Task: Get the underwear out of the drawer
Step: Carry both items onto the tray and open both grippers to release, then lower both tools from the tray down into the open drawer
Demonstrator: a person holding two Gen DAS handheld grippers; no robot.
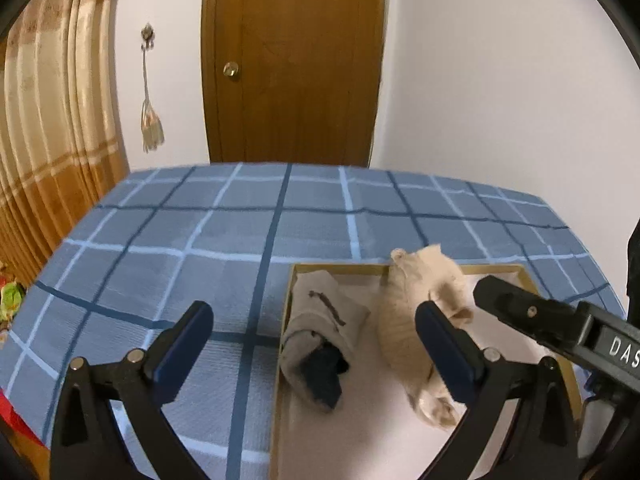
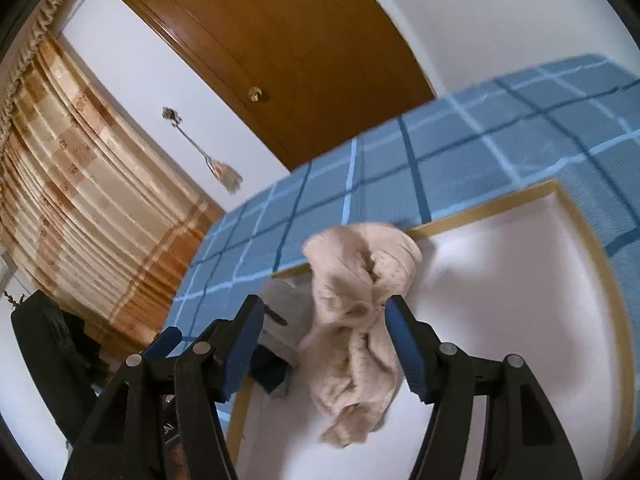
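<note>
A cream underwear (image 1: 408, 312) lies crumpled in a white-lined drawer (image 1: 504, 269) with a tan rim, resting on a blue plaid bed. A grey rolled garment (image 1: 320, 320) with a dark blue piece inside lies at the drawer's left. My left gripper (image 1: 316, 316) is open above the drawer's left side, with the grey garment between its fingers. My right gripper (image 2: 324, 316) is open, its fingers on either side of the cream underwear (image 2: 356, 308), which looks blurred; I cannot tell whether the pads touch it. The right gripper's body shows in the left wrist view (image 1: 560, 328).
The blue plaid bedcover (image 1: 224, 232) spreads around the drawer. A brown wooden door (image 1: 296, 60) and white wall stand behind the bed. Striped tan curtains (image 1: 52, 128) hang at the left. A dark object (image 2: 48, 352) sits at the left in the right wrist view.
</note>
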